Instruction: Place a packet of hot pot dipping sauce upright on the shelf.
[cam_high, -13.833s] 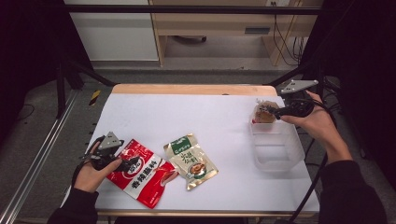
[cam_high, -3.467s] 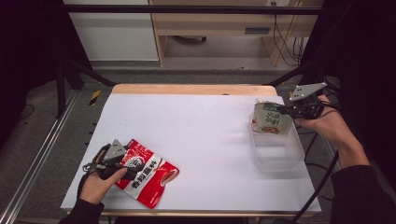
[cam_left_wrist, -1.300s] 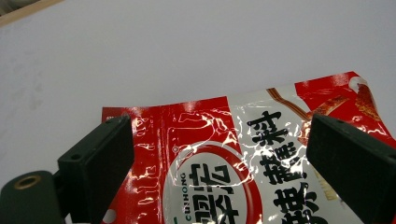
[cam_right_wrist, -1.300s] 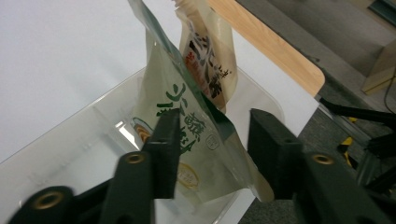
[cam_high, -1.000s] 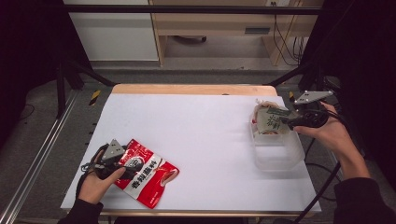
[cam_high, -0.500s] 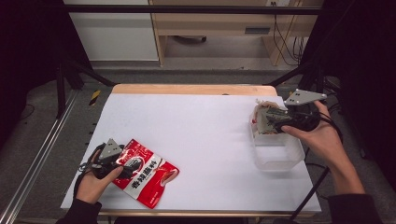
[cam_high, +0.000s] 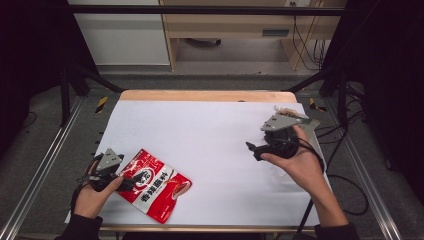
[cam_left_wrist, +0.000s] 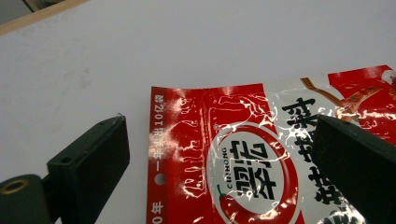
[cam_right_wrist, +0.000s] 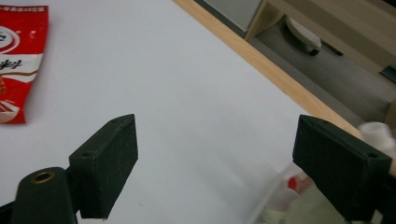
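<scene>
- High view: the white desk (cam_high: 210, 135) carries little at this moment; a person works from its near edge with a gripper in each hand.
- Clear plastic bin (cam_high: 312, 131), at the desk's far right, sits mostly hidden behind the right hand; a bit of packaging peeks out at its far rim, and the right gripper view shows its clear edge (cam_right_wrist: 280, 196) at bottom right with something white and red inside.
- Red sauce packet (cam_high: 154, 184) lies flat near the desk's front left corner, tilted, its top seam toward the left gripper.
- Left gripper (cam_high: 131, 183) rests at the packet's upper left end; in the left gripper view its jaws stand wide, straddling the packet (cam_left_wrist: 261, 154) low over the printed face, not closed on it.
- Right gripper (cam_high: 252, 149) hovers over bare desk beside the bin, jaws wide and empty, pointing toward the packet (cam_right_wrist: 21, 60) far off.
- Step in hand, as I judge it: taking up the red packet, the last item outside the bin.
- Next move calls for lowering a jaw under the seam edge and closing there, since the glossy film lies flat and may slip.
</scene>
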